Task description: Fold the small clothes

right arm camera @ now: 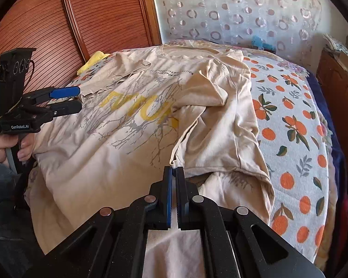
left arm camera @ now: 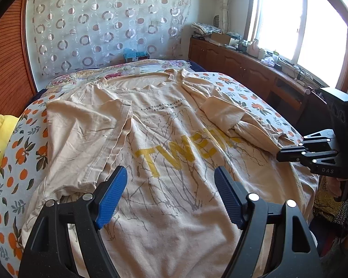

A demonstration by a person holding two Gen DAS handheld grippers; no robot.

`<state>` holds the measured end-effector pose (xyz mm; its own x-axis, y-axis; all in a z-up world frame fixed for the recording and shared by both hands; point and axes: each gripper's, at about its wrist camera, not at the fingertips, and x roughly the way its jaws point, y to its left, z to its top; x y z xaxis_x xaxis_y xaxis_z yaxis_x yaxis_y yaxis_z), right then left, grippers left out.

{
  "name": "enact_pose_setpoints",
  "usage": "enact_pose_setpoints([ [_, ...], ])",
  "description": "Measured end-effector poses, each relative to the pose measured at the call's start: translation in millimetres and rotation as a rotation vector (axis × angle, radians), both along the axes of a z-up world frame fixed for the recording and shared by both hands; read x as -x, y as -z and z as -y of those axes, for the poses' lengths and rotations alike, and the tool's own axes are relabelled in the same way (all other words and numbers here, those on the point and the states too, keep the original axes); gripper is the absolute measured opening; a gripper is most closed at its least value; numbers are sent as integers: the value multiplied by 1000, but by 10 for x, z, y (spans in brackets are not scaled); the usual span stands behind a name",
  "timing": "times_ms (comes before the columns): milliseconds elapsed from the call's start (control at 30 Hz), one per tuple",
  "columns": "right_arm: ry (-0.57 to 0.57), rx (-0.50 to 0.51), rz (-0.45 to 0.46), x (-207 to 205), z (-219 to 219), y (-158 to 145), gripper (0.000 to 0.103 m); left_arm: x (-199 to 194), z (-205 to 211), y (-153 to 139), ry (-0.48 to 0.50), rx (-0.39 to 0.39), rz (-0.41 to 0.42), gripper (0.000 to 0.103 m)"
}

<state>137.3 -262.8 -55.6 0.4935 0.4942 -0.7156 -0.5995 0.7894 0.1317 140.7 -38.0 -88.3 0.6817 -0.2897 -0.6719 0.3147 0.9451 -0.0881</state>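
Beige tee (left arm camera: 174,162), sleeves folded in

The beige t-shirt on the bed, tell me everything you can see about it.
The beige cotton-looking t-shirt lies face up on the orange-patterned bedsheet, collar toward the far wall. It carries small black lettering, large yellow letters and grey branch-like lines. Both sleeves are folded inward over the front, and the fabric is wrinkled. The right gripper has its jaws shut on a hem corner of the folded side; the left gripper is open above the lower front.
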Motion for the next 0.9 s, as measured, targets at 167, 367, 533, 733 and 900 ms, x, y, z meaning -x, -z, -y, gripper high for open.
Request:
enact_pose_setpoints([
  [167,27,10,23,151,85,-112,3,-28,94,-7,13,-5,-1,78],
  [367,119,33,98,196,202,-179,34,-188,294,-41,47,-18,-8,78],
  [533,250,78,130,-20,251,-71,48,-402,580,-101,91,-24,-13,78],
  [733,370,82,103,-177,367,21,48,-677,947,-142,148,-25,-19,78],
  [900,383,102,91,-225,338,56,48,-951,1205,-88,171,-41,-53,62],
])
